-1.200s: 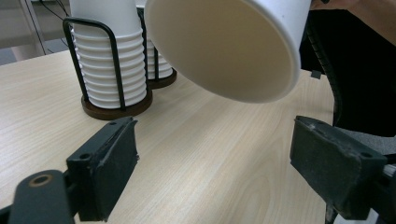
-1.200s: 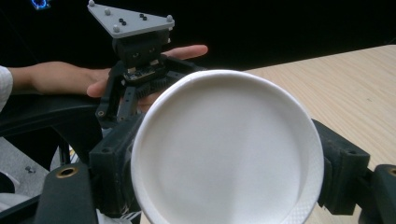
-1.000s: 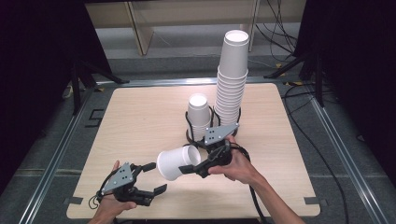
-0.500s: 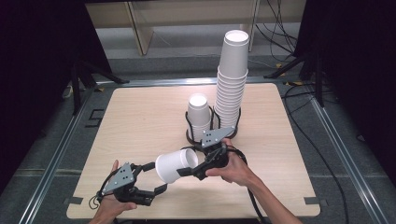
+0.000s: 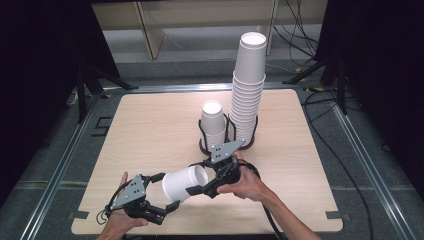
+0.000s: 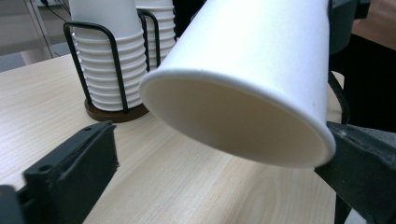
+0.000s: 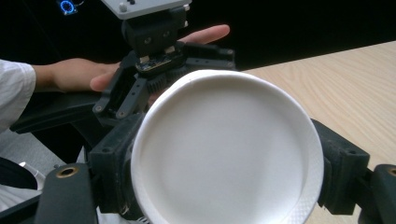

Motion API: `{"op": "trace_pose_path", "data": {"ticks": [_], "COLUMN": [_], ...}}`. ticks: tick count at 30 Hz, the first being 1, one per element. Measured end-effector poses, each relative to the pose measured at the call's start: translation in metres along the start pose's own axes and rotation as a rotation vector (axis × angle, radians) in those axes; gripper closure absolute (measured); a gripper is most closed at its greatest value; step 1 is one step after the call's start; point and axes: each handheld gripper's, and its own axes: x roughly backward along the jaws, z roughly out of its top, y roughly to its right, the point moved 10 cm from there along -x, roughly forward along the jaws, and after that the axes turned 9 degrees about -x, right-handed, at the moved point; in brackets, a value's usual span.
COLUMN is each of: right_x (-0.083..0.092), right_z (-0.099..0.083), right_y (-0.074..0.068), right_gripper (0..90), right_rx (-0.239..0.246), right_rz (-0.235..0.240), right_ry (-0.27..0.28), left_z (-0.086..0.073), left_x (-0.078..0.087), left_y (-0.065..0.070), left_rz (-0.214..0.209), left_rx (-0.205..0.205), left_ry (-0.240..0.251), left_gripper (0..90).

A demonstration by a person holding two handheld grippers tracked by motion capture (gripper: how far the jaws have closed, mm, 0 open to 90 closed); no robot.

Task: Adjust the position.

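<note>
The cup (image 5: 184, 184) is sitting lower and further left than a second ago — its mouth now lying between the wide-spread jaws of the left gripper (image 5: 166, 192). The right gripper (image 5: 206, 184) is pinching its base above the table (image 5: 150, 130). Two stacks (image 5: 213, 125) are standing in wire holders behind — one short, one tall.

cup (image 5: 184, 184) between grippers — stacks (image 5: 246, 107) behind

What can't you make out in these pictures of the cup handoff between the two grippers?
- High view: whether the left gripper already touches the paper cup; the cup hides its jaws' inner faces.
- Right gripper view: the right gripper's grip; the cup's base covers it.
- Left gripper view: the tops of both cup stacks, cut off by the upper edge.
</note>
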Motion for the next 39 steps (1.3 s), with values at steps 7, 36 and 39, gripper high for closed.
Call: {"op": "trace_pose_path", "data": {"ticks": [7,36,39], "right_x": [-0.008,-0.012,-0.012], "right_z": [-0.002,0.000,0.002], "right_y": [-0.006,-0.012,-0.010], "right_gripper": [23.6,23.4,23.0], "right_rx": [-0.016,-0.046,-0.034], "right_rz": [0.033,0.099,0.099], "right_ry": [-0.001,0.026,0.038], "left_z": [0.002,0.010,0.011], "left_x": [0.001,0.004,0.005], "left_y": [0.004,0.011,0.011], "left_rz": [-0.023,-0.085,-0.086], "left_rx": [-0.027,-0.045,-0.055], "left_ry": [0.014,0.048,0.051], "left_gripper": [0.2,11.3,11.9]}}
